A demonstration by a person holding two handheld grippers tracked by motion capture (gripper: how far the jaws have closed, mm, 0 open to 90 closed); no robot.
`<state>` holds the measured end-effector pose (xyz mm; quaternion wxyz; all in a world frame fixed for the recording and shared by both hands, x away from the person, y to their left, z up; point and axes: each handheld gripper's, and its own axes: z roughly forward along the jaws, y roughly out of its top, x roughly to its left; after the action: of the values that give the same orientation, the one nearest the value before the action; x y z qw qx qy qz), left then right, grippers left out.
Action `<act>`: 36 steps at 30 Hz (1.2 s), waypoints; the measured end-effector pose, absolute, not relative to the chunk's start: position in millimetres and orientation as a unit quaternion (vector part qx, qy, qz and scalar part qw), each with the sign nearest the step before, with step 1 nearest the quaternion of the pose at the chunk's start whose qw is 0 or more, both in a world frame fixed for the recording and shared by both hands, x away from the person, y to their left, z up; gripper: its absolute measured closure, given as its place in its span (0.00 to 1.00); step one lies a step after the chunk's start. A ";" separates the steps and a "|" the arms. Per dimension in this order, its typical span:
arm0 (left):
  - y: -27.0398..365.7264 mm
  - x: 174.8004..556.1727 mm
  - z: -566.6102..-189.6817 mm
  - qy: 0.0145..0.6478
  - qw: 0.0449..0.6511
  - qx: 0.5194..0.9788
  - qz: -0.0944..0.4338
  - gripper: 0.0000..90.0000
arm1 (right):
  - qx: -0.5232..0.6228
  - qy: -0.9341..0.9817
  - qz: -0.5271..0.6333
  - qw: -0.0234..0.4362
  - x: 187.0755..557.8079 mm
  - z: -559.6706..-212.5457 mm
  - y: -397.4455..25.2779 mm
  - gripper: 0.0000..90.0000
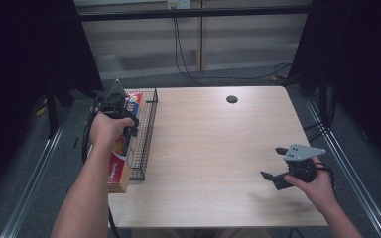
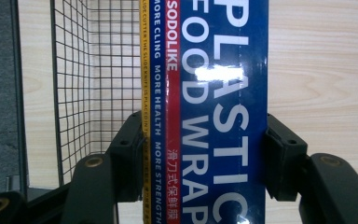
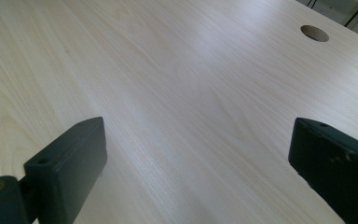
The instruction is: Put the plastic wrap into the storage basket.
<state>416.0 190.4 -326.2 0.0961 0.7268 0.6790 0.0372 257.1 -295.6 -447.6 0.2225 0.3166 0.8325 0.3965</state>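
We are looking down on a light wooden table (image 1: 213,148) with a round cable hole (image 1: 231,99) near its far edge, and we are seeing the person's two forearms coming in from the near side. At the far left, the left hand (image 1: 106,130) is holding the left gripper (image 1: 124,111) over a black wire basket (image 1: 148,130) that is standing along the table's left edge. A long box of plastic food wrap (image 1: 121,153) is lying lengthwise at the basket, its near end sticking out past the basket's near wall and reaching toward the table's near left corner. In the left gripper view, the gripper (image 2: 205,154) is clenching on this box (image 2: 219,102): the two black jaws are pressing against its opposite long sides, with the blue face reading "PLASTIC FOOD WRAP" running between them, a red and a yellow stripe along one side, and the wire mesh (image 2: 98,84) showing beside it. We cannot tell whether the box is resting on the basket floor or being held slightly above it. At the near right, well apart from the basket, the right hand (image 1: 317,186) is holding the right gripper (image 1: 274,162) just above bare wood, its jaws pointing left. In the right gripper view, that gripper (image 3: 200,154) is standing released, jaws spread wide with nothing between them, and the cable hole (image 3: 314,33) is showing far off.
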 end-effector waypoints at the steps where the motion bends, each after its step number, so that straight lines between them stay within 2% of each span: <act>1: 191.3 416.1 -326.7 0.679 0.097 0.727 0.036 0.48 | 0.317 0.833 0.396 0.221 257.0 -447.6 -295.4 0.04; 36: 209.1 426.9 -353.5 0.687 0.085 0.721 0.027 0.48 | 0.315 0.835 0.393 0.222 257.6 -449.8 -294.0 0.04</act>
<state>426.9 209.1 -353.5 0.0853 0.7212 0.6869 0.0275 257.6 -294.0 -449.8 0.2223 0.3155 0.8347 0.3928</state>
